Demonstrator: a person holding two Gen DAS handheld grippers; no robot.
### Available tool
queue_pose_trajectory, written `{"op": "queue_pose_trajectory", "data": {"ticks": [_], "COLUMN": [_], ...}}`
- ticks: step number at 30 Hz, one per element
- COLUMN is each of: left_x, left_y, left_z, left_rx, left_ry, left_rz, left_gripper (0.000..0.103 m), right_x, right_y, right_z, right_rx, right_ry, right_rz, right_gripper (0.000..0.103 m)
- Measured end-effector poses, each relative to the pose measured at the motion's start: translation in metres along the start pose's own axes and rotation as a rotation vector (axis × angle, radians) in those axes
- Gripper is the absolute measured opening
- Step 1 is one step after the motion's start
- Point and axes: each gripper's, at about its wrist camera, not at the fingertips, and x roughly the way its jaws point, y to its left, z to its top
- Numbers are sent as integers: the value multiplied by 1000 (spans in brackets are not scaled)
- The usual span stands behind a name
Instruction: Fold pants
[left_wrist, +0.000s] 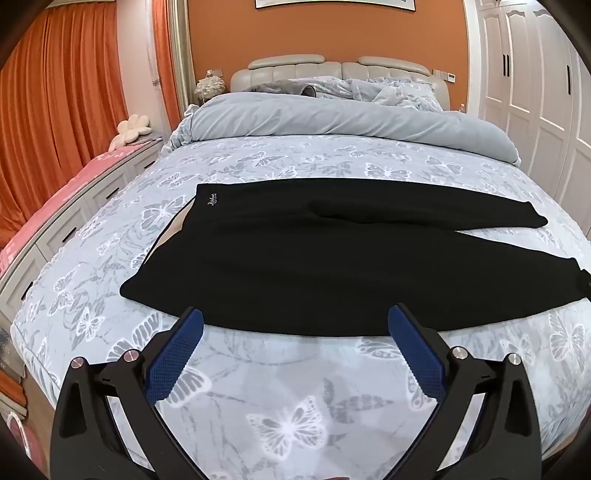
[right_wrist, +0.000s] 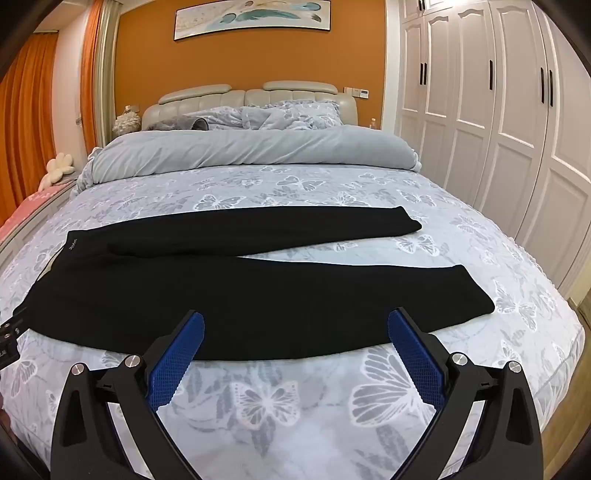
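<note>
Folding not started: black knit pants (right_wrist: 229, 295) flat near bed's (right_wrist: 295, 424) foot edge (legs apart); left gripper (left_wrist: 295, 325) and right gripper (right_wrist: 295, 326) both spread wide, empty.

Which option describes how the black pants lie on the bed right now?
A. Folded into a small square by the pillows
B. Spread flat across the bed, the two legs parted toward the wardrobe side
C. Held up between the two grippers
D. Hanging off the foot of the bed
B: the black pants lie flat on the butterfly-print bedspread, with a strip of bedspread showing between the two legs.
</note>
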Motion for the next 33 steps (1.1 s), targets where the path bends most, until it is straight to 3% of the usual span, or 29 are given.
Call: {"op": "queue_pose_trajectory", "data": {"ticks": [33], "left_x": [2], "left_y": [-3], "left_z": [0], "left_rx": [6], "left_ry": [3], "left_rz": [-6], "left_gripper": [98], "right_x": [1], "right_y": [-1], "right_z": [0], "right_rx": [0], "right_ry": [1], "right_rz": [0], "right_gripper": [98]}}
